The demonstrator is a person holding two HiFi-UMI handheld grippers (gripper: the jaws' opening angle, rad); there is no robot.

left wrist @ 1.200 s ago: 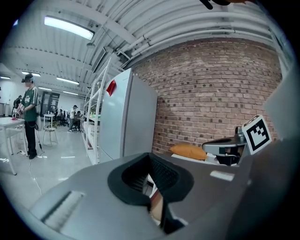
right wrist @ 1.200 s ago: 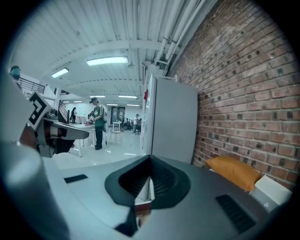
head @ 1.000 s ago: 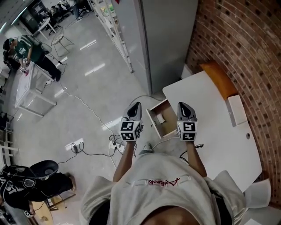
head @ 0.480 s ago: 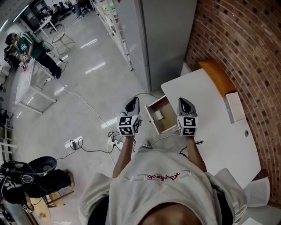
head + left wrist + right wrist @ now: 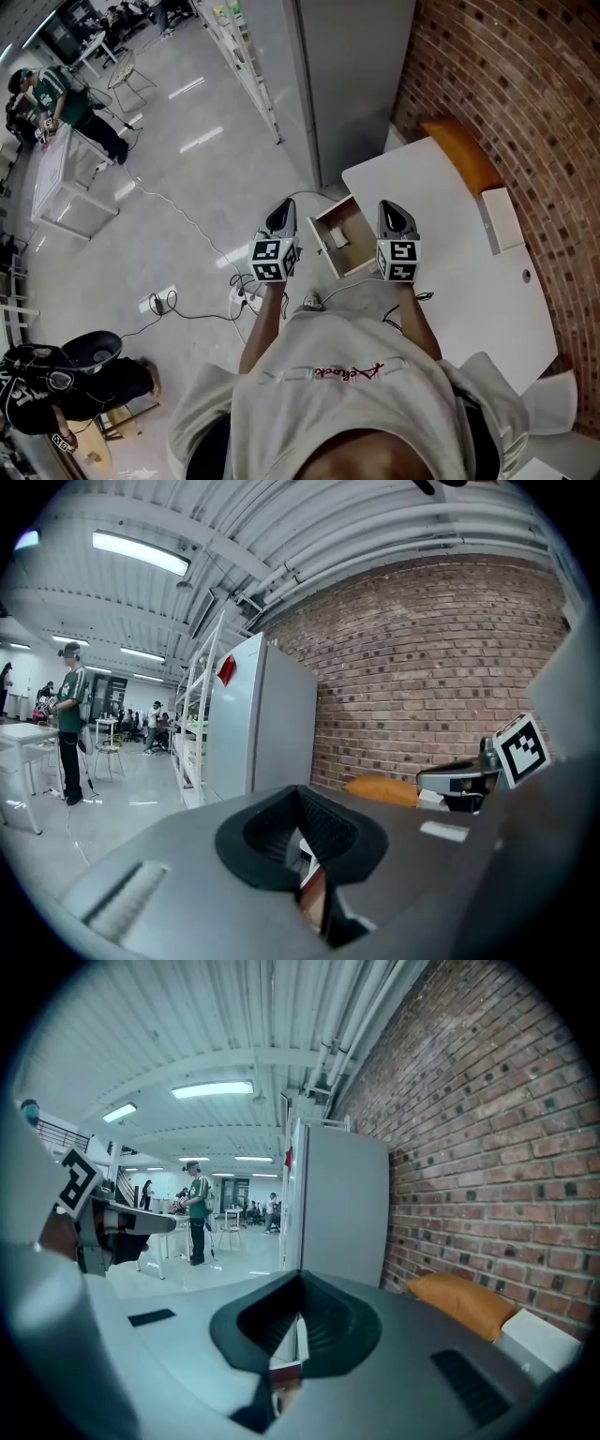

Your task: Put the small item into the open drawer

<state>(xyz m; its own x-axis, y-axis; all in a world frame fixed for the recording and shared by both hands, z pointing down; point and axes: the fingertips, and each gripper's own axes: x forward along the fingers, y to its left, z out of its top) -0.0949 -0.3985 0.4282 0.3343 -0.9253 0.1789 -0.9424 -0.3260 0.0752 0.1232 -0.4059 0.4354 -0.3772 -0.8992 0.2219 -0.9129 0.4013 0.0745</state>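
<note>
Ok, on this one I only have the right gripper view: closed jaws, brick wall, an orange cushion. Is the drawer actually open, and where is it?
Observer: Yes. The head view shows the drawer pulled out of the white table, with the right hand-held gripper just to its right.
Reviewer: Anything inside it?
Observer: A small pale item lies on the drawer's bottom.
Reviewer: And the other one?
Observer: The left hand-held gripper is over the floor, left of the drawer. Its own view shows the jaws together with nothing held.
</note>
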